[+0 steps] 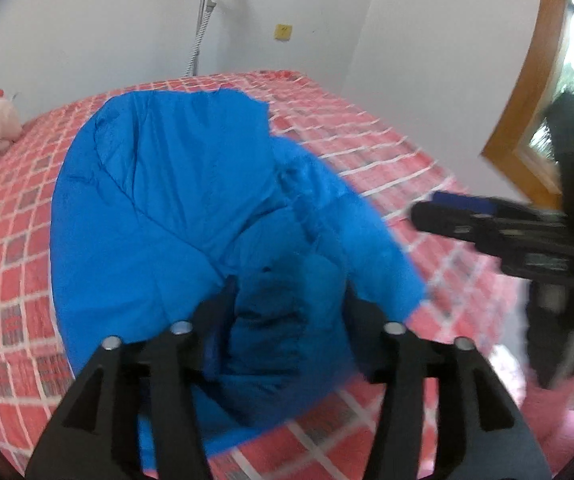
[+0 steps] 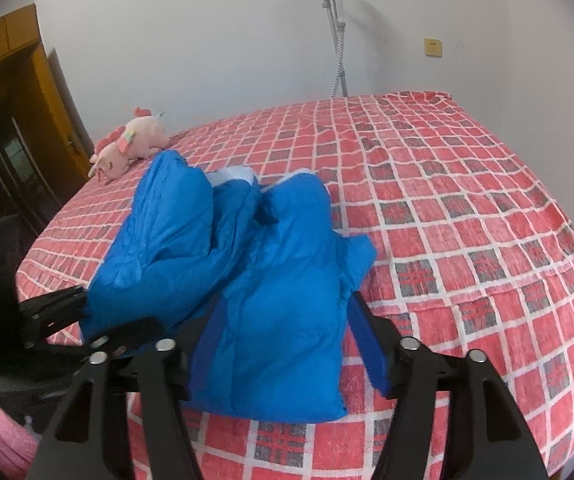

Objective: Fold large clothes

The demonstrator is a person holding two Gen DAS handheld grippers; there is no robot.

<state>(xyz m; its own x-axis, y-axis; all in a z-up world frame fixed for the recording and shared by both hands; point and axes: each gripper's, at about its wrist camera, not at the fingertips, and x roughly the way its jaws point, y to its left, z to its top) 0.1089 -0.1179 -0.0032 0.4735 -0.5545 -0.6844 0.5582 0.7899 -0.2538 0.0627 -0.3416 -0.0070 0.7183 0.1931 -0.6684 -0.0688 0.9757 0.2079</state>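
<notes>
A blue puffy jacket [image 1: 175, 208] lies bunched on the red checked bed; it also shows in the right wrist view [image 2: 279, 280]. My left gripper [image 1: 291, 292] has its jaws apart around a fold of the jacket's near edge. In the right wrist view the left gripper [image 2: 83, 320] touches the jacket's left side. My right gripper [image 2: 287, 316] has its jaws wide apart, straddling the jacket's near end. In the left wrist view the right gripper [image 1: 447, 212] is blurred, off the jacket's right side above the bed.
The bed [image 2: 467, 200] has a red checked cover. A pink plush toy [image 2: 127, 148] lies at its far left. A grey stand [image 2: 337, 28] is against the back wall. A wooden cabinet [image 2: 11, 92] is left and a wood-framed window [image 1: 535, 92] right.
</notes>
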